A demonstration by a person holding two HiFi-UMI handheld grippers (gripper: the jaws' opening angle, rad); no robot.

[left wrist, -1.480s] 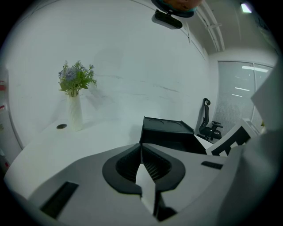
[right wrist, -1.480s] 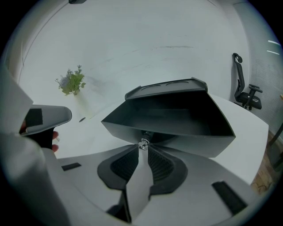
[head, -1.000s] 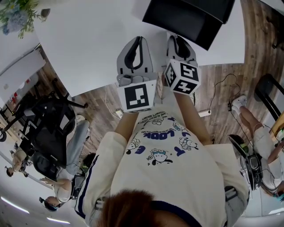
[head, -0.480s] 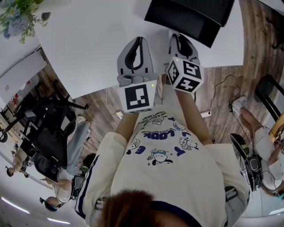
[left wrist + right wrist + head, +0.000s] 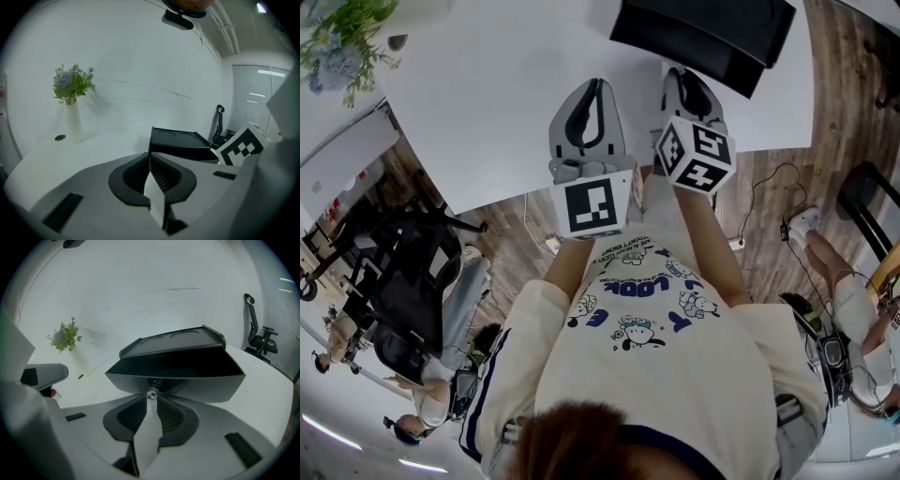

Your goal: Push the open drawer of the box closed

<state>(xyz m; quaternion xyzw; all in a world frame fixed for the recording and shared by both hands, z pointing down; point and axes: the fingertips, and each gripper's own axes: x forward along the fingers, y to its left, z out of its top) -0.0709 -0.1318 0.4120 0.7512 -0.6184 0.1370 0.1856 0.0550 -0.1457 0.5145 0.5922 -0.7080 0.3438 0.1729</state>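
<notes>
Box [image 5: 703, 37] cut off up top; R tongs [image 5: 151, 397] closed at drawer [image 5: 197, 380] front.

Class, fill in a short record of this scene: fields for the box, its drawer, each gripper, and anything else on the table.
Box: black box on the white table
Drawer: drawer open, front towards the person
Left gripper: left gripper jaws together, empty, apart from the box
Right gripper: right gripper jaws together, tips at the drawer's small knob
Other: vase of flowers at the table's far left

Black box [image 5: 703, 37]; white table [image 5: 487, 103]; white vase [image 5: 72, 123]; grey left tool [image 5: 596, 86].
</notes>
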